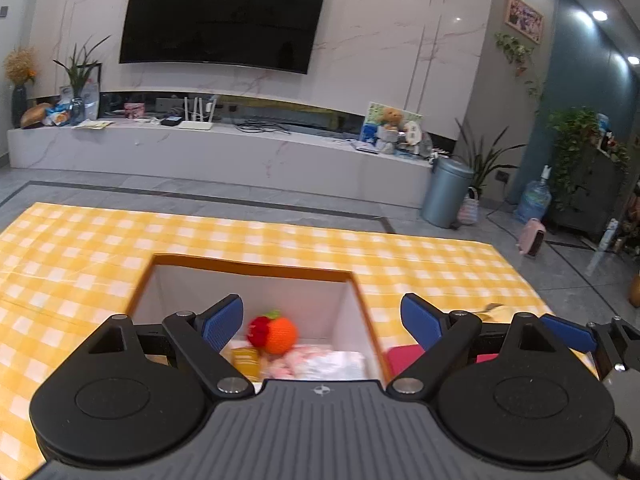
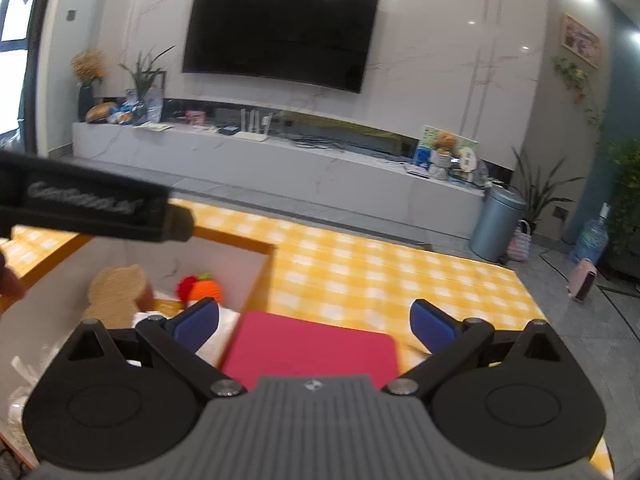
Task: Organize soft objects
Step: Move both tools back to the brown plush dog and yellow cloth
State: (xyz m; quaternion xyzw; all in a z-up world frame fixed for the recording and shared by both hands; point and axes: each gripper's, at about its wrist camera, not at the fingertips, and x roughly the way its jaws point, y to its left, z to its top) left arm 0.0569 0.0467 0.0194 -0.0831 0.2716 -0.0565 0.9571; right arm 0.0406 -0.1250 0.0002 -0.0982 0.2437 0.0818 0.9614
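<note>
An open box with orange rim and white walls sits on the yellow checked table. Inside lie an orange-and-red knitted fruit, pink and white soft items and a yellow piece. My left gripper is open and empty above the box. My right gripper is open and empty over a flat red soft pad lying on the table right of the box. The right wrist view also shows the knitted fruit and a tan bear-shaped plush in the box.
The left gripper's body crosses the upper left of the right wrist view. A yellow item lies on the table near the right gripper's finger. The checked tablecloth stretches beyond. A TV unit and a bin stand behind.
</note>
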